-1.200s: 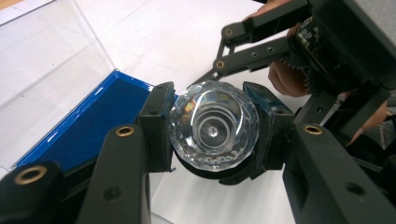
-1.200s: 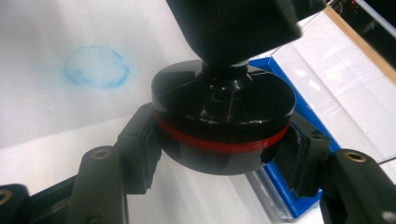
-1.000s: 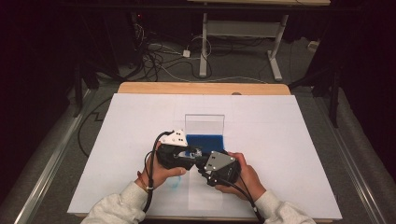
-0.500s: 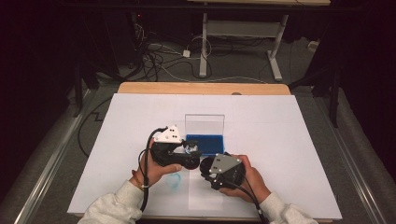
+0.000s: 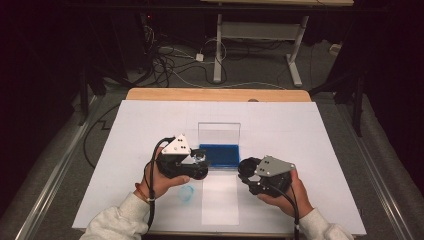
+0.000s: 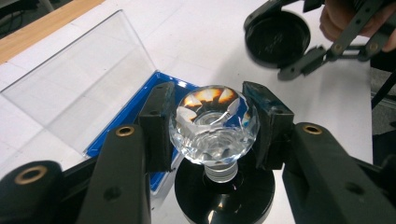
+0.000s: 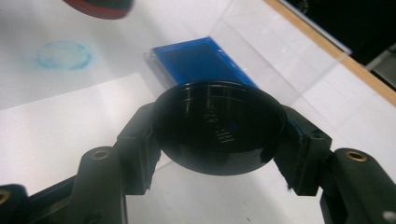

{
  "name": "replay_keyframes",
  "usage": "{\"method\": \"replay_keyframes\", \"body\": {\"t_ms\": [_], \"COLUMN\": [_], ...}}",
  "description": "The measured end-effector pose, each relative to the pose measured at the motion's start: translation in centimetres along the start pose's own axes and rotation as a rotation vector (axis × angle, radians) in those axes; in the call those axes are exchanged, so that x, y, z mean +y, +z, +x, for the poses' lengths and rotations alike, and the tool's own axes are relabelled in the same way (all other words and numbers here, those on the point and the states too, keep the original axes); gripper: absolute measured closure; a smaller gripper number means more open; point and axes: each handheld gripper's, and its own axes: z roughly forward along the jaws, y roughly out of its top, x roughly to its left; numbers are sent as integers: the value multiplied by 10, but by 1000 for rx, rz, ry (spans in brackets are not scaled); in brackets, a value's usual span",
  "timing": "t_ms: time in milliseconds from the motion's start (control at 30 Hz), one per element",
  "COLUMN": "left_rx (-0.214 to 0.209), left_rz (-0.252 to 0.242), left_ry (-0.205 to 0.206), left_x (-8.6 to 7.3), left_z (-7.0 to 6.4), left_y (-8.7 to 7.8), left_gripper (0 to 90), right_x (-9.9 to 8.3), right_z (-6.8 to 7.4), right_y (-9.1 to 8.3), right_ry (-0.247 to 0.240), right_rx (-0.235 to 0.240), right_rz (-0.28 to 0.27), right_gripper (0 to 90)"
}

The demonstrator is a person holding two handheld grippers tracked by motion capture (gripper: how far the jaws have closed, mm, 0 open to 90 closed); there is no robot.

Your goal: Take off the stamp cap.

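My left gripper [image 5: 199, 163] is shut on the faceted clear knob [image 6: 214, 123] of a round stamp, whose black base [image 6: 224, 198] hangs below the jaws. It hovers at the left front corner of the blue ink pad [image 5: 220, 155]. My right gripper [image 5: 247, 169] is shut on a round black cap [image 7: 217, 126], held just right of the pad and above the table. The left gripper view shows that cap [image 6: 278, 37] farther off. The pad's clear lid [image 5: 219, 133] stands open behind it.
A white sheet [image 5: 300, 130] covers the table, with a smaller white strip [image 5: 220, 202] in front of the pad. A faint blue ring print [image 5: 186, 193] lies on the sheet near my left hand. Wooden table edge [image 5: 215, 94] at the back; cables lie on the floor beyond.
The two grippers, close together a second ago, have drawn apart. The right one moved right with the black cap, and the left one shifted slightly left with the stamp.
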Motion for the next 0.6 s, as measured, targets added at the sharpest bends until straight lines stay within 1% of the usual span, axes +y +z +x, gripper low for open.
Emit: {"method": "replay_keyframes", "body": {"t_ms": [33,100,133,167,200,233,300,333,367,400,433,500,533,567,600], "left_rx": [4,31,35,35,67,67,74,84,90,86,91,95,99,106,105], "left_rz": [-3,8,6,2,13,13,7,10,10,7,4,6,3,2,1], "left_ry": [0,10,12,9,24,24,19,23,25,22,21,23,23,22,20], "left_x": [-1,-2,-3,-3,-3,-3,-4,-4,-5,-5,-5,-5,-5,-5,-5], "left_z": [1,1,1,1,1,1,3,4,4,5,6,7,8,8,9], "left_y": [-1,-3,-4,-5,-7,-7,-9,-9,-10,-10,-11,-12,-12,-13,-13], "left_gripper": [548,548,548,548,548,548,548,548,548,548,548,548,548,548,548], "right_x": [-2,-3,-7,-7,-11,-13,-16,-19,-22,-28,-28,-37,-37,-42,-42], "right_z": [-2,-4,-7,-7,-10,-11,-12,-14,-15,-18,-18,-24,-24,-27,-27], "right_y": [-5,-7,-12,-12,-17,-20,-22,-25,-27,-30,-30,-36,-36,-42,-42], "right_ry": [15,18,32,32,54,61,67,67,69,83,83,101,101,117,117], "right_rx": [-9,-17,-36,-36,-46,-55,-54,-55,-67,-78,-78,-102,-102,-118,-118], "right_rz": [-9,-10,-26,-26,-37,-41,-44,-44,-42,-33,-33,-33,-33,-44,-44], "right_gripper": [390,390,390,390,390,390,390,390,390,390,390,390,390,390,390]}}
